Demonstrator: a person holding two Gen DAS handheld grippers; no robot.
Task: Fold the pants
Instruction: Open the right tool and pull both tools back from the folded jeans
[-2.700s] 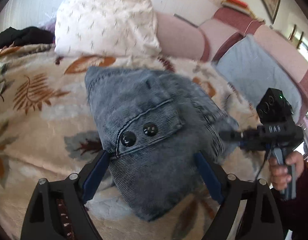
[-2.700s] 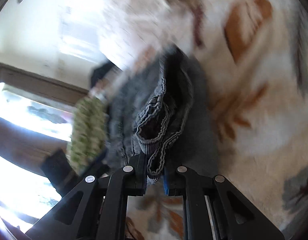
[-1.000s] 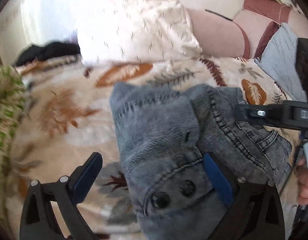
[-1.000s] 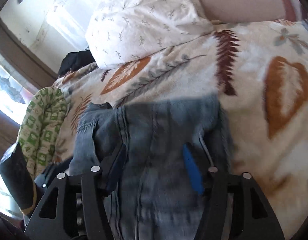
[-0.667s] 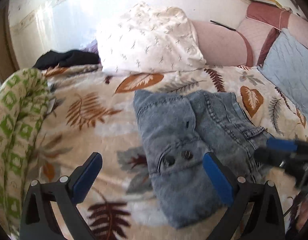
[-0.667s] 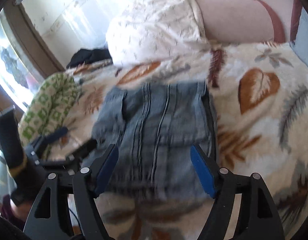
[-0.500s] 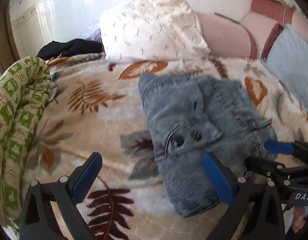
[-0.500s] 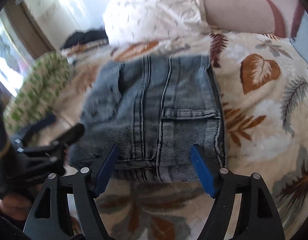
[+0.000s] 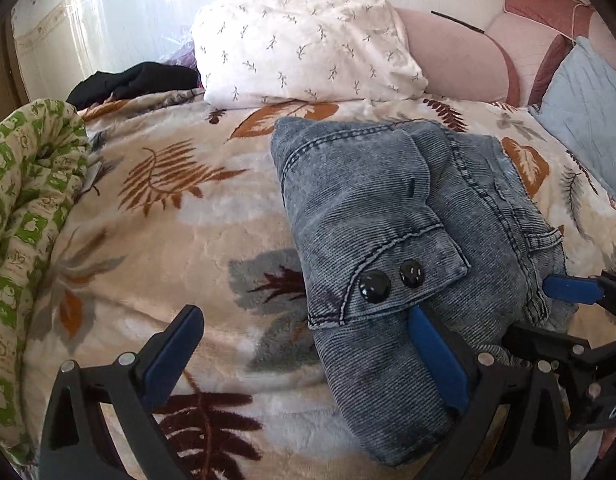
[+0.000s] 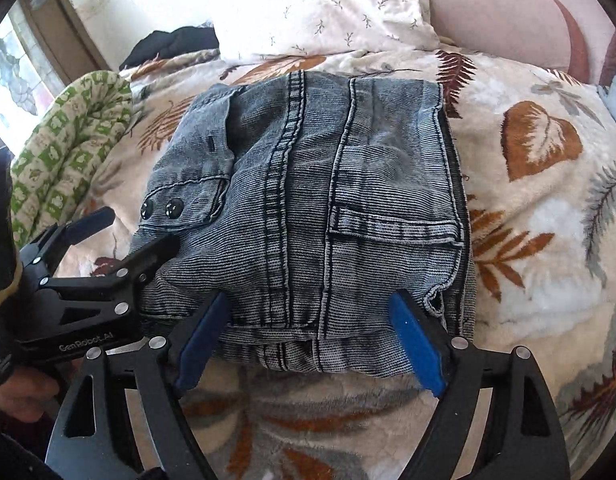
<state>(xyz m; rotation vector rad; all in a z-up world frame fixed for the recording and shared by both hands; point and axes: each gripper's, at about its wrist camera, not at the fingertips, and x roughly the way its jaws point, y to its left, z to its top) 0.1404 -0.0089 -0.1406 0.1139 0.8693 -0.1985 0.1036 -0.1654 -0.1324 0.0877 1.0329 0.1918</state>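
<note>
The grey-blue denim pants (image 9: 368, 200) lie folded into a thick square on the leaf-print blanket (image 9: 167, 240), with a two-button pocket flap on top. My left gripper (image 9: 303, 320) is open wide at their near left corner, one pad against the denim and the other over the blanket. In the right wrist view the pants (image 10: 308, 160) fill the middle and the left gripper (image 10: 127, 228) reaches in from the left. My right gripper (image 10: 308, 300) has its jaws opening. The pants' near edge lies between its pads, which do not press on it. Its fingers (image 9: 568, 288) show at the right.
A white pillow (image 9: 303, 40) leans on the pink headboard (image 9: 460, 64) behind the pants. A rolled green-patterned quilt (image 9: 23, 208) runs along the left. A black garment (image 9: 131, 80) lies at the back left, a pale blue pillow (image 9: 588, 120) at the right. A hand (image 10: 23, 396) holds the left gripper.
The right gripper, earlier shut on a fold of the pants, has let go and spread its jaws. Both grippers have drawn back to the near edge. The pants now lie flat.
</note>
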